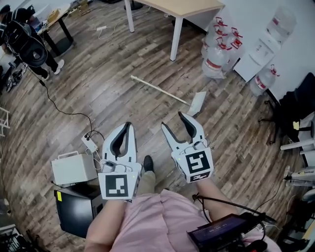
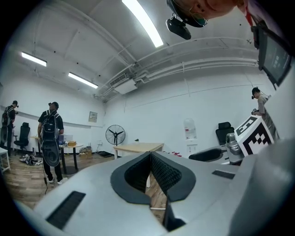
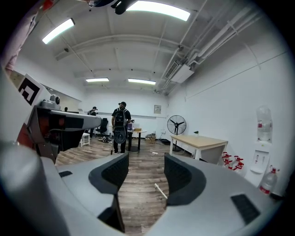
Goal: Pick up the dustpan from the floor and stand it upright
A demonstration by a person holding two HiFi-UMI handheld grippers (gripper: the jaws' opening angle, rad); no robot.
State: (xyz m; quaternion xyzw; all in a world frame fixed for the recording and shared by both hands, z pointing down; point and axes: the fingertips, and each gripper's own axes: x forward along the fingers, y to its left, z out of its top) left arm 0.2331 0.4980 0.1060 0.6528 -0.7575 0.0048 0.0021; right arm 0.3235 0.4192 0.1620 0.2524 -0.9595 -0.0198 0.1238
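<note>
The dustpan lies flat on the wooden floor in the head view, its pale pan toward the right and its long light handle running up-left. Both grippers hover nearer me than it and touch nothing. My left gripper is shut, its dark pads meeting at the tips. My right gripper is open, just short of the pan, and nothing sits between its fingers. Part of the handle shows on the floor through that gap.
A wooden table stands beyond the dustpan, with several water bottles and a white dispenser to its right. A white box, a black box and a power strip lie at left. A person stands far left.
</note>
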